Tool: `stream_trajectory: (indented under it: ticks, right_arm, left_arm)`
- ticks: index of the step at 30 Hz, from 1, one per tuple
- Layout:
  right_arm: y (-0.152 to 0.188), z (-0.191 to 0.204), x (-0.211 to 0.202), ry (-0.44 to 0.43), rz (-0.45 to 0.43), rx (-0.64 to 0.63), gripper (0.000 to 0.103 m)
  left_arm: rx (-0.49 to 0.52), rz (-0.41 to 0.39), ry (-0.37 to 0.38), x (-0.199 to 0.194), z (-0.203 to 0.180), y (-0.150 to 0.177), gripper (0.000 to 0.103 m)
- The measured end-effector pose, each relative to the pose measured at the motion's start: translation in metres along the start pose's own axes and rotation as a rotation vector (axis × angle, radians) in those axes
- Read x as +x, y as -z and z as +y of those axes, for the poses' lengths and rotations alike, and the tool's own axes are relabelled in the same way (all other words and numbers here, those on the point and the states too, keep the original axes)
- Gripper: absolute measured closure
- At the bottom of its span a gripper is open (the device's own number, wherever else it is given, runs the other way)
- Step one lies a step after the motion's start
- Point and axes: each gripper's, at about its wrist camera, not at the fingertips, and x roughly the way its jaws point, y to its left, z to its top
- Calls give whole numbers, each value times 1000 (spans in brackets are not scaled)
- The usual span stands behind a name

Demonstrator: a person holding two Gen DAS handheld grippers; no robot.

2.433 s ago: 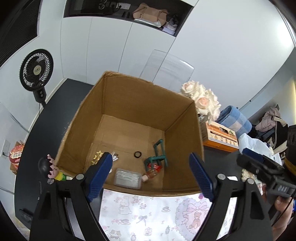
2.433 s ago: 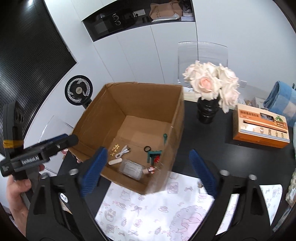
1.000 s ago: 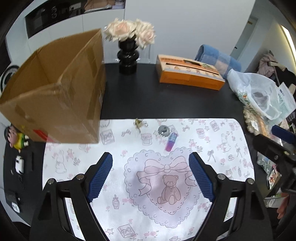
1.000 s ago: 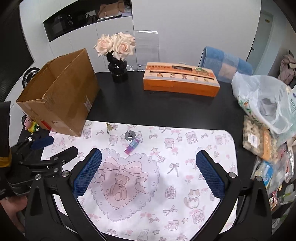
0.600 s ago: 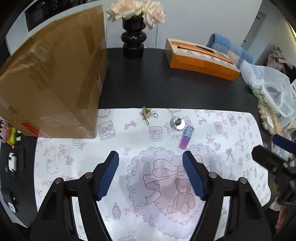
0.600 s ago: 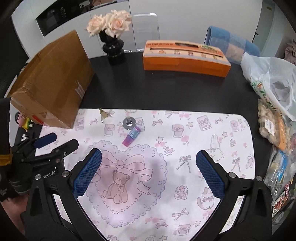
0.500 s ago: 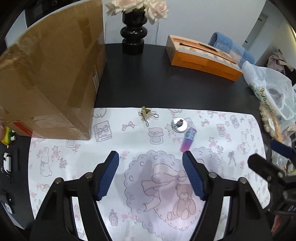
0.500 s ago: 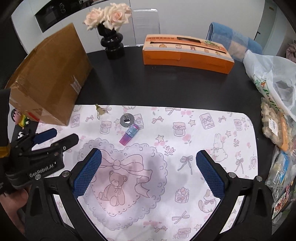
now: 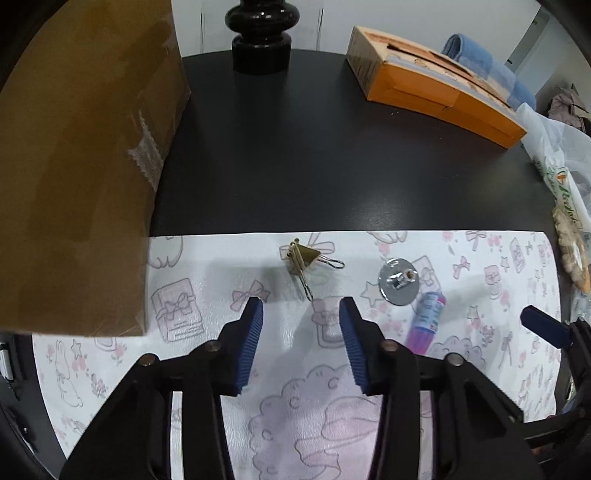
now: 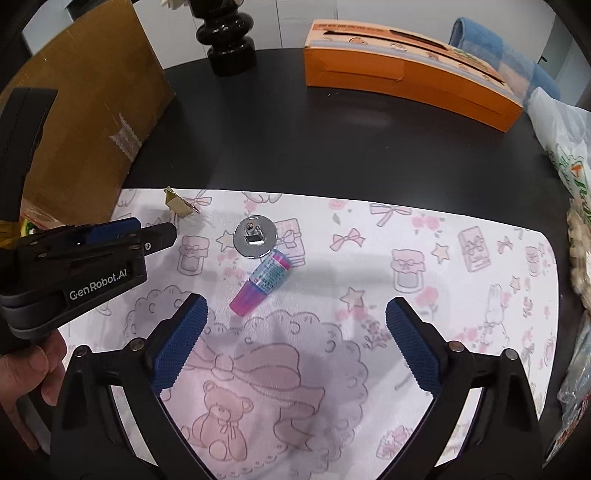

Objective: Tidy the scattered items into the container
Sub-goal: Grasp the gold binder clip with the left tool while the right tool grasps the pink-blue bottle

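A gold binder clip [image 9: 303, 257] lies on the patterned mat [image 9: 491, 258], just ahead of my open left gripper [image 9: 301, 317]. To its right sit a round silver metal piece [image 9: 399, 285] and a small pink-and-blue tube [image 9: 424, 320]. The cardboard box [image 9: 77, 155] stands at the left, its inside hidden. In the right wrist view the tube [image 10: 265, 281] lies a little ahead of my wide-open right gripper [image 10: 295, 314], with the silver piece [image 10: 255, 236] and clip [image 10: 178, 206] beyond it. The left gripper [image 10: 122, 236] shows there from the side.
A black vase [image 9: 261, 35] and an orange carton [image 9: 432, 88] stand at the back of the black table [image 9: 332, 155]. Plastic bags with snacks [image 10: 569, 177] crowd the right edge. A hand [image 10: 26, 373] holds the left gripper's handle.
Both grippers have swung away from the box and come down towards the mat. The left gripper's fingers have narrowed and now sit close behind the clip.
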Motion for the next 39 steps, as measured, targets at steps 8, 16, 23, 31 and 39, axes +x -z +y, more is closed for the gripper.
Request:
stream_trajectory:
  ticks: [8, 16, 23, 31, 39]
  right_arm:
    - [-9, 12, 37, 17, 31, -25, 14]
    - [-7, 16, 48, 69, 21, -24, 36]
    - [-6, 2, 40, 47, 35, 12, 83]
    - [1, -7, 8, -3, 18, 63, 84]
    - [9, -6, -41, -10, -57, 63, 84]
  left_arm:
    - [22, 23, -13, 21, -1, -5, 73]
    - [63, 2, -53, 22, -5, -6, 99]
    - [81, -13, -41, 8, -8, 8, 102]
    - [102, -29, -28, -10, -13, 21, 102]
    - [92, -85, -5, -60, -12, 28, 102]
